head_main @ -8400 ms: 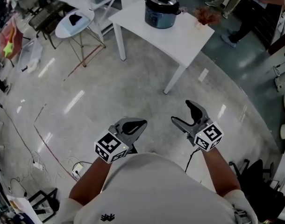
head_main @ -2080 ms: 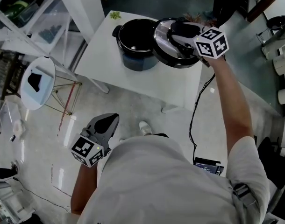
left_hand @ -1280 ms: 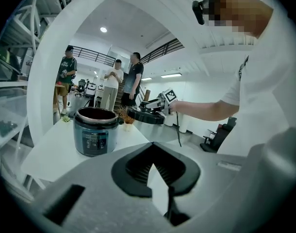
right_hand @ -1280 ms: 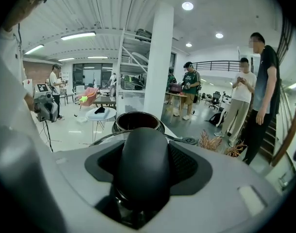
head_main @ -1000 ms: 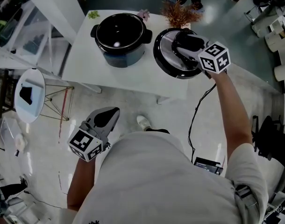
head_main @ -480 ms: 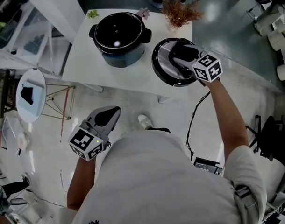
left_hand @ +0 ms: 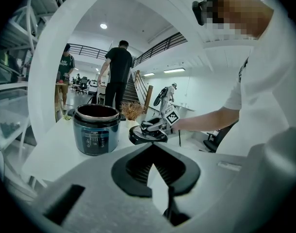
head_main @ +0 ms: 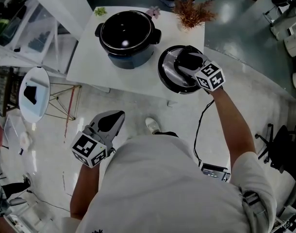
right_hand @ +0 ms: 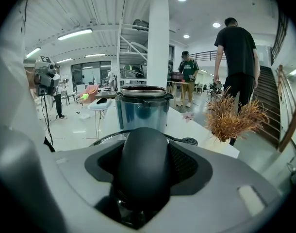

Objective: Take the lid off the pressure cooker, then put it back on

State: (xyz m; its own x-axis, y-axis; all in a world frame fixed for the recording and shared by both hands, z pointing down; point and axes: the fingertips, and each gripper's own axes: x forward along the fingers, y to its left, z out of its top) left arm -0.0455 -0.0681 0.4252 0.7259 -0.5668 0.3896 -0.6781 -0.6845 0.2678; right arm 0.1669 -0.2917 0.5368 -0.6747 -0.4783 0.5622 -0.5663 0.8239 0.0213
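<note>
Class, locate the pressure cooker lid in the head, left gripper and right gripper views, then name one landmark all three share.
Head view: lid right of centre, by the table's near edge, in the right gripper.
Left gripper view: lid at centre, right of the pressure cooker pot.
Right gripper view: lid's black handle fills the lower centre, between the jaws.
Shared landmark: the open pressure cooker pot.
</note>
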